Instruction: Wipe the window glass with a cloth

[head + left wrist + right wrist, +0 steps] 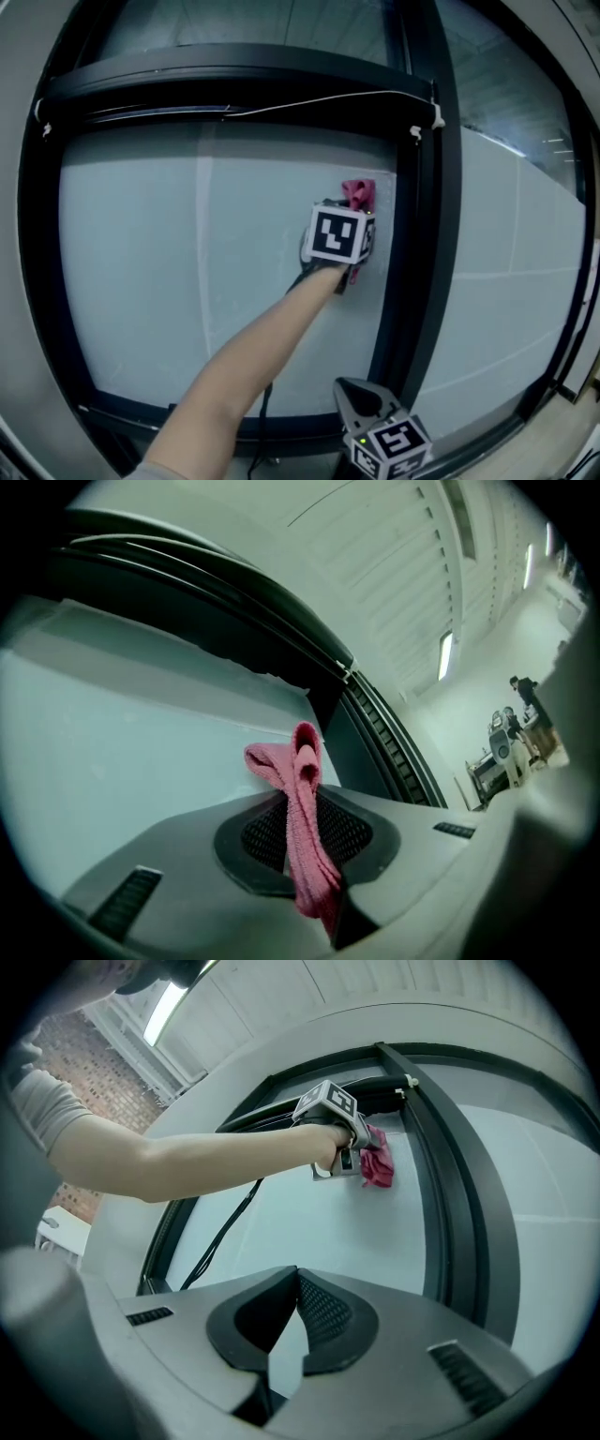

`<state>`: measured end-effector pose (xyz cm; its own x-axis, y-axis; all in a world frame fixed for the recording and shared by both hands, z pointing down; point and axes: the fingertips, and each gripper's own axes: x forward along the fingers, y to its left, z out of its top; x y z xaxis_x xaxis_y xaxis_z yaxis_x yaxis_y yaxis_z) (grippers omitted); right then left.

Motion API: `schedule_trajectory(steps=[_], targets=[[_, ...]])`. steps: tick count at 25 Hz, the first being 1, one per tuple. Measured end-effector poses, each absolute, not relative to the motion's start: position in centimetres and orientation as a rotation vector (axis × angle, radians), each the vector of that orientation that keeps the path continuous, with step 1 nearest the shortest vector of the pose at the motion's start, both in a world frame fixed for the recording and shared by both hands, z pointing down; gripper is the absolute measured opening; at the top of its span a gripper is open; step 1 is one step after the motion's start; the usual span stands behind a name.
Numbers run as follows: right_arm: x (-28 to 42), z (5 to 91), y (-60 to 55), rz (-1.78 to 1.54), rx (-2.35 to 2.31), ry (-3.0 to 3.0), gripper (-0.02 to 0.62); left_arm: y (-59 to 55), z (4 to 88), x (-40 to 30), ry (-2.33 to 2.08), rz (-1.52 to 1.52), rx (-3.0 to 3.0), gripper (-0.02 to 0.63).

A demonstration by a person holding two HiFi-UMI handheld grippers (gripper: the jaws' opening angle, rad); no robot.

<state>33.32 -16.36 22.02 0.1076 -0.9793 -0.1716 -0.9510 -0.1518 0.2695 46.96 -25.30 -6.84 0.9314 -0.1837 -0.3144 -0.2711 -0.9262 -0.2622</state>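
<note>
The window glass (pixel 178 281) is a pale pane in a black frame (pixel 419 244). My left gripper (pixel 349 208) is held up against the pane near its upper right corner, shut on a pink cloth (pixel 359 194) that pokes out above the marker cube. In the left gripper view the cloth (pixel 305 836) is pinched between the jaws, its folded end close to the glass (pixel 122 752). The right gripper view shows the left gripper (pixel 336 1127) and cloth (pixel 378 1167) beside the black upright. My right gripper (pixel 361 398) hangs low by the bottom frame, its jaws (pixel 297 1274) shut and empty.
A thick black upright (pixel 459 1213) bounds the pane on the right, with a second pane (pixel 506 281) beyond it. A thin white cord (pixel 281 101) runs along the top bar. A black cable (pixel 220 1232) hangs below the left arm. People stand far off (pixel 520 719).
</note>
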Motion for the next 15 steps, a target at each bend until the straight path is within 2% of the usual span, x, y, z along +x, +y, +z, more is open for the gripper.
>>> schedule_trajectory(steps=[15], targets=[[24.9, 21.9, -22.4, -0.467, 2.119, -2.153, -0.011, -34.3, -7.2, 33.7, 0.573, 0.359, -2.71, 0.051]])
